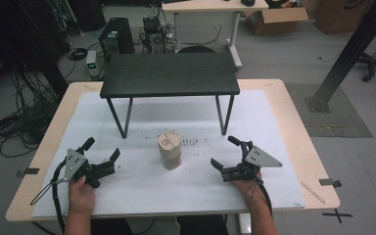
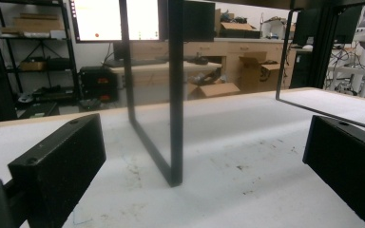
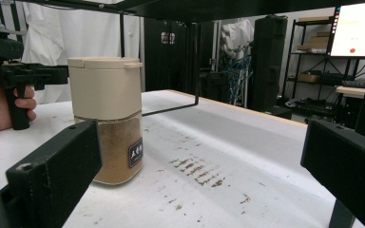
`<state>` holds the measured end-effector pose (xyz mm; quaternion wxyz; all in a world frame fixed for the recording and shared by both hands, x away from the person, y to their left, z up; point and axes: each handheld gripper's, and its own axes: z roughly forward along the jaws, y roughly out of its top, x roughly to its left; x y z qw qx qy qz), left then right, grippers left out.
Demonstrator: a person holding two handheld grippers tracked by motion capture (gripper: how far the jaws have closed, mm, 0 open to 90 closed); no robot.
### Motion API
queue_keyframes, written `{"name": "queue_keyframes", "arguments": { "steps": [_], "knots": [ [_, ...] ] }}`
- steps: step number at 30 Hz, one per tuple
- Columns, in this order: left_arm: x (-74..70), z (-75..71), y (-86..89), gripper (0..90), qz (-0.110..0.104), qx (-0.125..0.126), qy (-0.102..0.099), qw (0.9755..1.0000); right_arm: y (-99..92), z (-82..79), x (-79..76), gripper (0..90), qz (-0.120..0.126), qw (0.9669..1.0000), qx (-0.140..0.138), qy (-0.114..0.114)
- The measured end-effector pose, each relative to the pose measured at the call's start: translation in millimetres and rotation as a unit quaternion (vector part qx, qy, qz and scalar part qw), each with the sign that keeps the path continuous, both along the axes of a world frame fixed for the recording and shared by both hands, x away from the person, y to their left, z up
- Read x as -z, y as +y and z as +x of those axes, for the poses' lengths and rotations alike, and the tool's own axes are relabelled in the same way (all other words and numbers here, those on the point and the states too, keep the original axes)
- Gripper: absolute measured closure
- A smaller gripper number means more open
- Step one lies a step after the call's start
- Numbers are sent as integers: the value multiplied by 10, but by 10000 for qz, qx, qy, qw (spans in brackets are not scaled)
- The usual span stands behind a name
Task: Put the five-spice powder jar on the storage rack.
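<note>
A beige spice jar [image 1: 169, 150] with a cream lid and brown powder stands upright mid-table; the right gripper view has the jar [image 3: 109, 118] just beyond its left jaw. My left gripper [image 1: 101, 151] rests open on the white sheet, left of the jar and well apart from it, with nothing between its jaws [image 2: 204, 161]. My right gripper [image 1: 225, 152] sits open to the jar's right, its jaws wide and empty [image 3: 199, 166]. The left gripper [image 3: 14, 71] and its hand also appear far off in the right gripper view.
A low black bench [image 1: 170, 74] on thin metal legs stands at the back of the table; one leg [image 2: 175, 95] rises straight ahead of the left gripper. A white sheet [image 1: 142, 191] covers the wooden table [image 1: 298, 127]. Brown smudges [image 3: 197, 173] mark the sheet.
</note>
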<state>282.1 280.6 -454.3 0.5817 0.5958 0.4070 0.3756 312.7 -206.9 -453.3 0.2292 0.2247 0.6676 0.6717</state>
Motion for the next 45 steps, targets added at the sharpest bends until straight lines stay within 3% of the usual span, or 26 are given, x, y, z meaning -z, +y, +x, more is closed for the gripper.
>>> {"name": "queue_keyframes", "arguments": {
  "steps": [13,28,34,45],
  "knots": [
    [-1,0,2,2,-14,-18,8,10000,2,-3,-1,0,-9,10000,-5,-12],
    [-1,-1,2,2,-13,-21,-6,10000,-18,43,-8,0,123,9998,-43,171],
    [0,-3,3,2,-14,-23,-9,10000,57,72,-113,0,63,9996,-258,112],
    [0,-5,3,2,-16,-30,-18,10000,156,116,-193,0,-165,9978,-582,263]
  ]
}}
